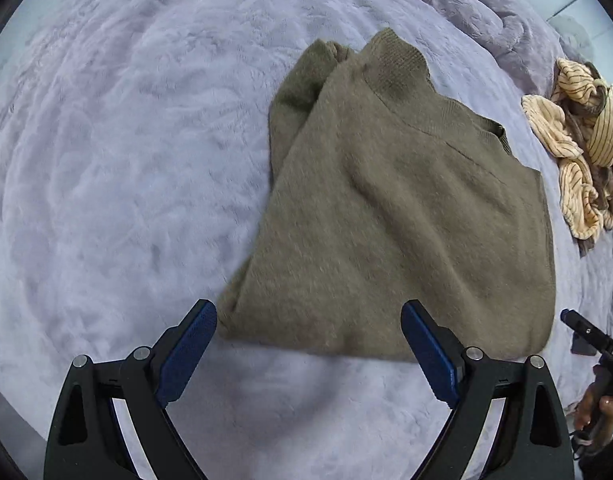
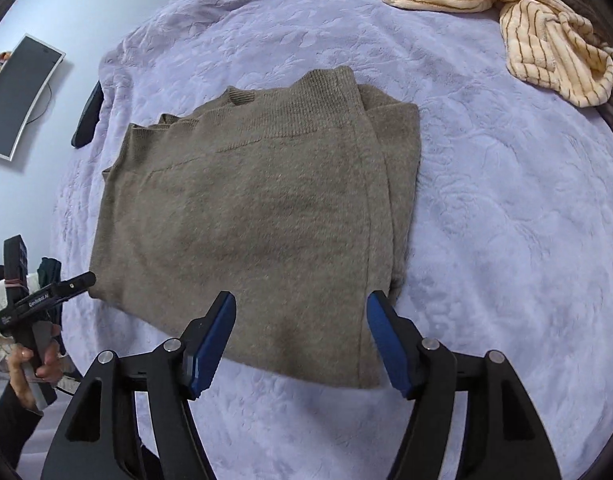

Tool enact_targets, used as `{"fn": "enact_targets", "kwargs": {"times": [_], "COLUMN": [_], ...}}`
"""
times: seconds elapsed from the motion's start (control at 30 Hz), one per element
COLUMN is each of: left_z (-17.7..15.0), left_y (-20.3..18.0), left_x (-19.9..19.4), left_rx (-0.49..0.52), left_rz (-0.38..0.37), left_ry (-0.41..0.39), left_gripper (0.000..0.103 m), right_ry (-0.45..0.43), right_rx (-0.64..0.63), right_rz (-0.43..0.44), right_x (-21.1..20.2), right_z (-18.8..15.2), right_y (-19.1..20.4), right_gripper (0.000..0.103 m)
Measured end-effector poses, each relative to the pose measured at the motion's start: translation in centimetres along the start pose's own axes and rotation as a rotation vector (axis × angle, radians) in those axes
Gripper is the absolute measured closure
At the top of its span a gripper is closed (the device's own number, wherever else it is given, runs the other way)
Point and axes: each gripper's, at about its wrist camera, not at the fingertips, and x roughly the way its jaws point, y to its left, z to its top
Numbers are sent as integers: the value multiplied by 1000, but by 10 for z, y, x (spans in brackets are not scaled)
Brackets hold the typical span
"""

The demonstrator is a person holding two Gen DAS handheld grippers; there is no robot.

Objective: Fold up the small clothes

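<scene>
Olive-brown knit, the sweater [image 2: 258, 216] lies folded into a rough rectangle on the lilac bed [image 2: 506, 240], ribbed collar at the far edge and a sleeve tucked along one side, where extra layers show as a stepped edge. Both tools hover just short of its near hem, empty: the left gripper [image 1: 308, 344] has its jaws spread wide with nothing between the blue pads, and the right gripper [image 2: 302, 340] is likewise wide open and holds nothing. To my eye the side folds are done and a last fold, hem up toward collar, probably remains. The main risk lies in the thickness of the stack: a pinch at the hem that catches only the top layer would peel it away and undo the tucked sleeve, while a bite that goes too deep could drag the plush bedcover up with the knit. The two grippers also need to grab at matching corners; uneven holds would skew the fold and leave the collar askew. The soft, fuzzy cover gives little to press against, so the hem may slide ahead of closing jaws rather than enter them. A striped cream garment [image 2: 546, 32] sits crumpled well apart at the far corner, clear of the work.
</scene>
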Motion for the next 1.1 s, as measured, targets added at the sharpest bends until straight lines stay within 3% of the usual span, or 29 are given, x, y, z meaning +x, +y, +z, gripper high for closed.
{"fn": "enact_targets", "kwargs": {"times": [0.07, 0.37, 0.6, 0.63, 0.73, 0.83, 1.07, 1.1], "left_z": [-14, -36, -12, -7, -2, 0, 9, 10], "left_y": [1, 23, 22, 19, 20, 29, 28, 24], "left_x": [3, 21, 42, 45, 48, 50, 55, 53], "left_rx": [-26, -159, -125, -119, -101, -125, -166, -166], "left_rz": [-7, -201, -307, -317, -335, -372, -418, -417], "left_ry": [10, 46, 64, 62, 54, 52, 4, -16], "left_gripper": [9, 9, 9, 9, 9, 9, 10, 19], "right_ry": [13, 42, 21, 13, 50, 166, 162, 166], "right_rx": [0, -51, -19, -24, 13, 64, 130, 119], "right_rz": [13, 29, 62, 81, 142, 77, 141, 138], "right_x": [0, 8, 45, 50, 81, 133, 135, 135], "right_z": [-8, -33, -26, -23, -18, -27, -42, -41], "right_y": [7, 56, 104, 113, 127, 121, 105, 106], "right_gripper": [31, 28, 28, 31, 83, 93, 94, 94]}}
